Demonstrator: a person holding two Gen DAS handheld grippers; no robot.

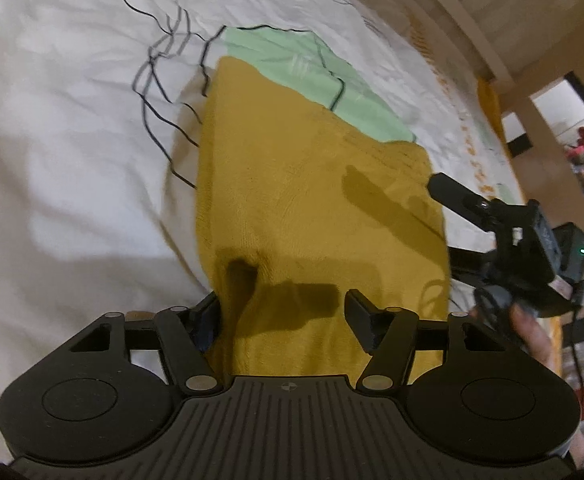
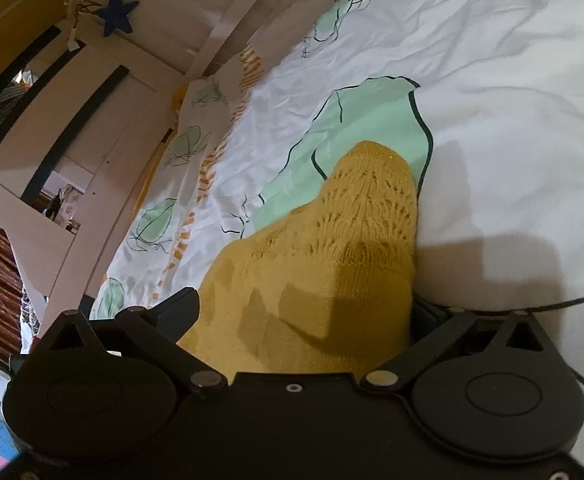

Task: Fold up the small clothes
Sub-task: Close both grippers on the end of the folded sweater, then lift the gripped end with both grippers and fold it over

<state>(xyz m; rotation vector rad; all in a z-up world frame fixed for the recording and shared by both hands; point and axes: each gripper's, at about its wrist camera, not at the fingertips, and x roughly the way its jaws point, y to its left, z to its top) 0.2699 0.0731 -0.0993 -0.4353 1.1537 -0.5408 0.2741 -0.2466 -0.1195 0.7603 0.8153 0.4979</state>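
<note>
Left wrist view: mustard knitted garment [image 1: 312, 200] spread on white patterned bedsheet [image 1: 71, 120], long axis running straight away from left gripper [image 1: 279, 312]. Jaws partly open, straddling the near hem; left finger touching the cloth's edge, right finger clear above it, nothing clamped. Right gripper [image 1: 448, 192] visible at the garment's far right edge, held in a hand [image 1: 532, 328].

Right wrist view: same garment [image 2: 332, 260], lace-patterned end pointing away, lying between widely spread jaws of right gripper [image 2: 304, 312]; no pinch seen. Probably both near enough to grasp their own edge. No brand, label or legible writing anywhere.
</note>
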